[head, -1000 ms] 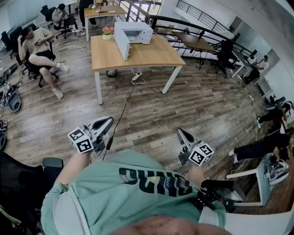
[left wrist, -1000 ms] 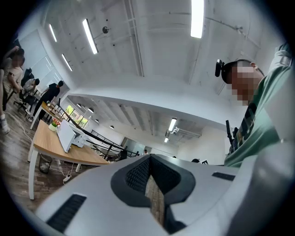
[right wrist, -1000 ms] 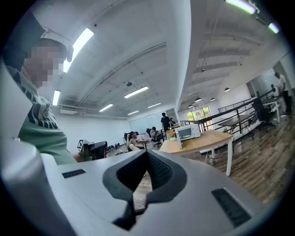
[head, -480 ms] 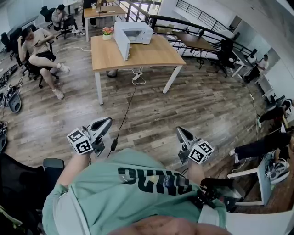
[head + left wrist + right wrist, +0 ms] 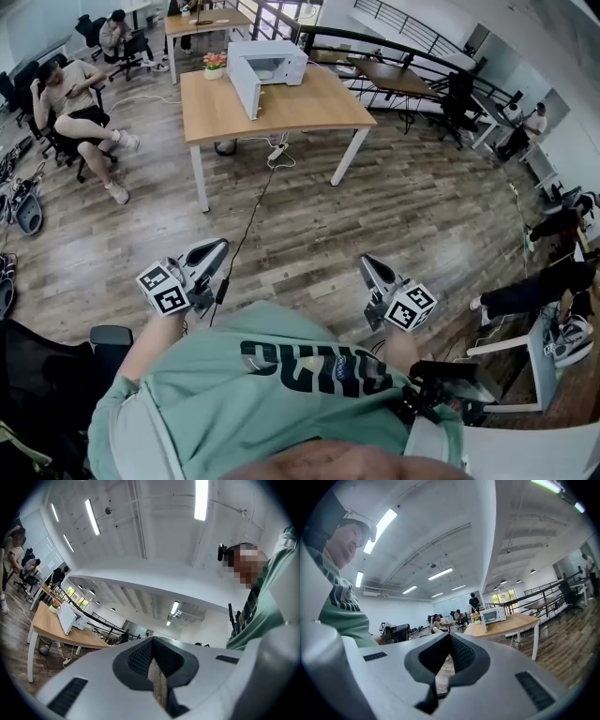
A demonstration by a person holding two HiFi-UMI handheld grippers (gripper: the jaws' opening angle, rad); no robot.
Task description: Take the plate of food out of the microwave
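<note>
**Both grippers parked at the waist, microwave way across the room**

As far as I can tell, nothing's been touched yet. The left gripper (image 5: 217,249) and right gripper (image 5: 368,265) are both held close in front of the person's green shirt (image 5: 281,375). They point ahead over the wooden floor (image 5: 403,206), well apart from anything they could grab. My guess is that's just a carry pose for walking over.

In each gripper's own view the jaws are pressed together at the tips with nothing between them. Only a bit of floor shows through the gap behind the tips. Makes sense, since there's no reason to open up until there's something to take hold of.

The microwave (image 5: 267,64) sits toward the far end of the desk (image 5: 291,112), with a small flower pot (image 5: 215,64) just beside it. Its door (image 5: 246,89) looks swung open toward us, so I'd say that step may already be sorted.

The hard part is the plate of food. It should be inside the microwave, but the cavity is too small and far off in every view to make out a plate. The right gripper view catches the microwave from another angle, and it's the same story there. The bottom of the head view is mostly shirt, and the marker cubes hide most of the hands.
</note>
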